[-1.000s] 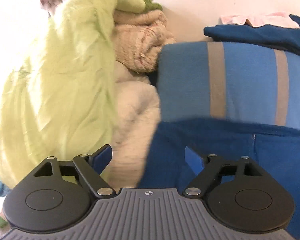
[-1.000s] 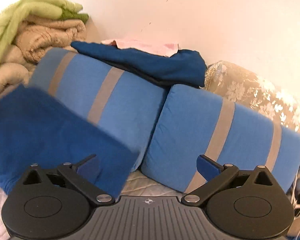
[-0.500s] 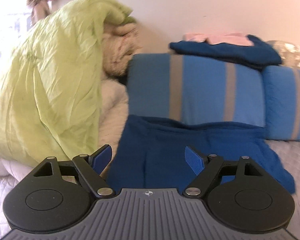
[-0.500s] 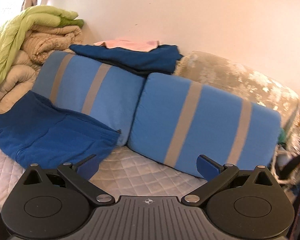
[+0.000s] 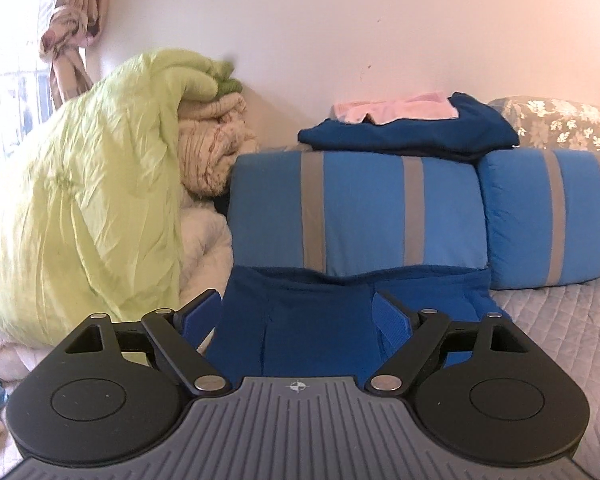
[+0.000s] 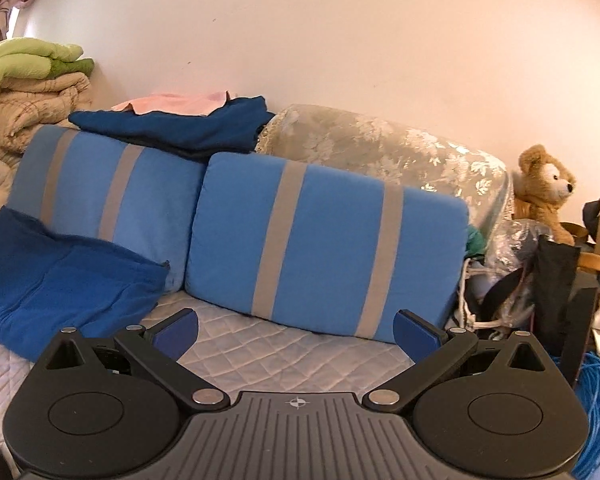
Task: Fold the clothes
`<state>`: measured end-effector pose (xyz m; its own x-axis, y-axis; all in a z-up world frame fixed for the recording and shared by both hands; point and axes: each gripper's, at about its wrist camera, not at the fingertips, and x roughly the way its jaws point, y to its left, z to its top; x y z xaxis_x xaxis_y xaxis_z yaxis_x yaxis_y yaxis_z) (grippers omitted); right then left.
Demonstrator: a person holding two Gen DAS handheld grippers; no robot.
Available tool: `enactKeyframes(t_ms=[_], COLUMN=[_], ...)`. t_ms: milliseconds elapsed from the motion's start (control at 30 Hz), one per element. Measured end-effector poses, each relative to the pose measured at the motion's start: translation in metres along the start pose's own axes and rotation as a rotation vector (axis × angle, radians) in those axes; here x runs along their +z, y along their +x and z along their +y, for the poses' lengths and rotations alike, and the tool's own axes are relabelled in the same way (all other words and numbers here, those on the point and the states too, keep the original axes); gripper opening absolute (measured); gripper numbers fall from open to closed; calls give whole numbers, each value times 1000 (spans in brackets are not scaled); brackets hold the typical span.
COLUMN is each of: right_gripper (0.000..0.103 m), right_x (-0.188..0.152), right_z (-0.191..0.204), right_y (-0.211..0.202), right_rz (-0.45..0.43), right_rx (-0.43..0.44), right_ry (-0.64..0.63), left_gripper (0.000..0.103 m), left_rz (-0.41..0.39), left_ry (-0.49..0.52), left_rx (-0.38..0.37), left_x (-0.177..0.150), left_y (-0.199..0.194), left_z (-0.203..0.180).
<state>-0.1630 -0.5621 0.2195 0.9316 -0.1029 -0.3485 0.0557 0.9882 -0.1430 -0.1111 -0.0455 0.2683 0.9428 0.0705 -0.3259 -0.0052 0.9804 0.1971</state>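
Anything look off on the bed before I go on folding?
Mostly tidy. The folded blue garment lies against the left striped cushion rather than flat on the quilt. The light green duvet slumps off its bedding pile.

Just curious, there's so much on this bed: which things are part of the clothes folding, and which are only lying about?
Folding job: blue garment; navy garment; pink garment.

Lying about: striped cushions; green quilt; teddy bear; blue cable.

Blue garment [image 5: 320,320] on quilted bed [image 6: 260,344]
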Motion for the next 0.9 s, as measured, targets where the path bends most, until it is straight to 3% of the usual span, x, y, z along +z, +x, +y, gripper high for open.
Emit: enactKeyframes(t_ms=[300,600,733,900], right_gripper=[103,103,103,103], right_x=[-7,-20,-37,-79], right_z=[-6,-24,-34,-50], right_y=[-15,-14,-3,25], right_rz=[-16,4,36,135], right_rx=[13,-28,-59,-101], right_ry=[21,46,54,70], left_gripper=[83,83,83,83], left_rz=[-13,10,70,234], left_ry=[68,67,61,-7], left_rx=[33,35,37,-9], left_x=[6,-3,-25,-74], left_y=[-15,-7,13,52], left_z=[-39,-43,-41,-29])
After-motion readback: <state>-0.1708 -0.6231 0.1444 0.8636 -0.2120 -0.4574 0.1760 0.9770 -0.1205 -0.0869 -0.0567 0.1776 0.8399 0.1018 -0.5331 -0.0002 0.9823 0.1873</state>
